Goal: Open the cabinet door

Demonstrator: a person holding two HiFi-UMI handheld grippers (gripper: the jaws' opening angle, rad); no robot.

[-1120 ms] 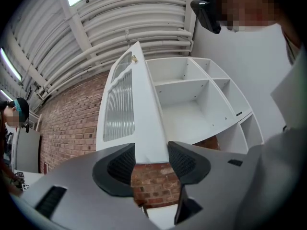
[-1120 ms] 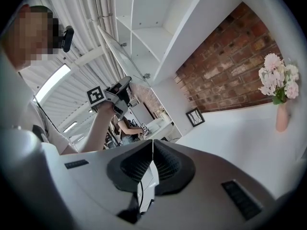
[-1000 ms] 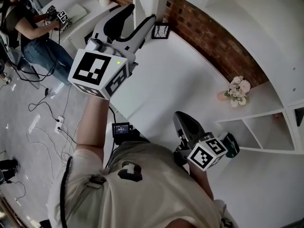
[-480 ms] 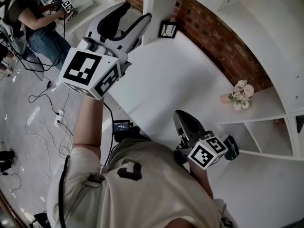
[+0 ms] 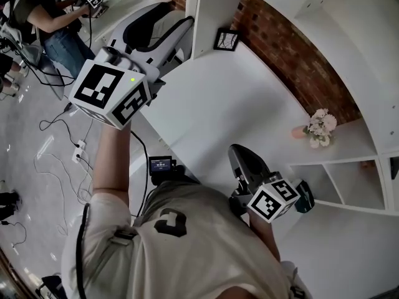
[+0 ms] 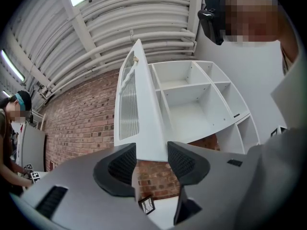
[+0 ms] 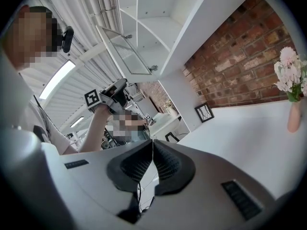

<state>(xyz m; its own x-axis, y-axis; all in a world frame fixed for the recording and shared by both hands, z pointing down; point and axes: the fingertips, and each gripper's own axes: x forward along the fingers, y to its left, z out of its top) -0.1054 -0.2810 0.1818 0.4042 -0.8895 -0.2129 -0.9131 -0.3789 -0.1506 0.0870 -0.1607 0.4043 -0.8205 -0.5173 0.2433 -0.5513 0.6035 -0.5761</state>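
The white cabinet door (image 5: pixel 215 14) with a ribbed glass pane stands swung out from the wall cabinet (image 6: pixel 192 95). In the left gripper view I see the door (image 6: pixel 141 114) edge-on, its lower edge in the gap of my left gripper (image 6: pixel 151 159). Those jaws have just been closing a little, and the pads (image 6: pixel 124 164) stand apart beside the edge without visibly pressing it. The head view has this left gripper (image 5: pixel 179 15) raised at the door's left side. My right gripper (image 5: pixel 240 157) hangs low over the counter, and its jaws (image 7: pixel 152 162) are shut on nothing.
A white counter (image 5: pixel 237 104) runs along a brick wall (image 5: pixel 293 55), with a framed picture (image 5: pixel 225 39) and a vase of flowers (image 5: pixel 319 128) on it. Open cubbies (image 5: pixel 349 179) lie to the right. Another person (image 5: pixel 43 23) works at the upper left; cables (image 5: pixel 56 161) cross the floor.
My left gripper has moved leftward, away from the brick wall, and the door panel shows wider beside it. The right gripper has stayed put.
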